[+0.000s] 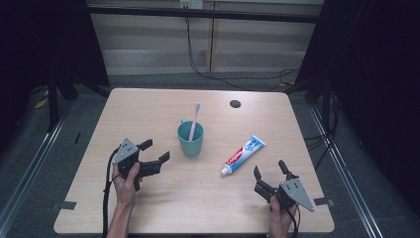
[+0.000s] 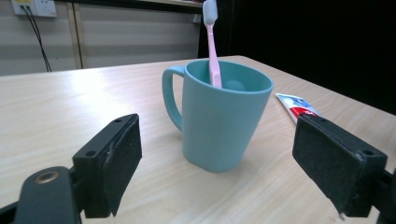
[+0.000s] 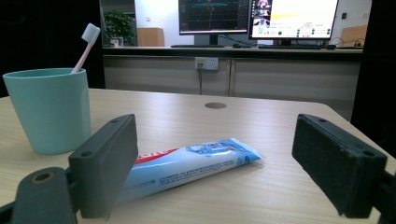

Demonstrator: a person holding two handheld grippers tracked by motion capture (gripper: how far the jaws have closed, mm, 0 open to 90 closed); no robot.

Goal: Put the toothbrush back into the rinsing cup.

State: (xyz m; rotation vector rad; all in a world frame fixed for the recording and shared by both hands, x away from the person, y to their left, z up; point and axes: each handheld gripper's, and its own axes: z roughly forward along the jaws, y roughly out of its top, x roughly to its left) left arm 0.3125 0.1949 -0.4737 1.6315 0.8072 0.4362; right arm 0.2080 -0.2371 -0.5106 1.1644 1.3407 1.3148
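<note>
On the wooden counter [image 1: 148,114] a teal cup [image 1: 190,139] stands upright with a pink toothbrush [image 1: 194,121] leaning inside it, and a toothpaste tube [image 1: 242,155] lies flat to the right of the cup, apart from it. The left tool [image 1: 154,151] is near the cup with its jaws wide apart and holds nothing. The right tool [image 1: 270,171] is just beside the tube, also with jaws apart and empty

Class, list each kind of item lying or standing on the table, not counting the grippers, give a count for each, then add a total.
Cup: 1
Toothbrush: 1, standing in the cup
Toothpaste tube: 1
Total: 3
</note>
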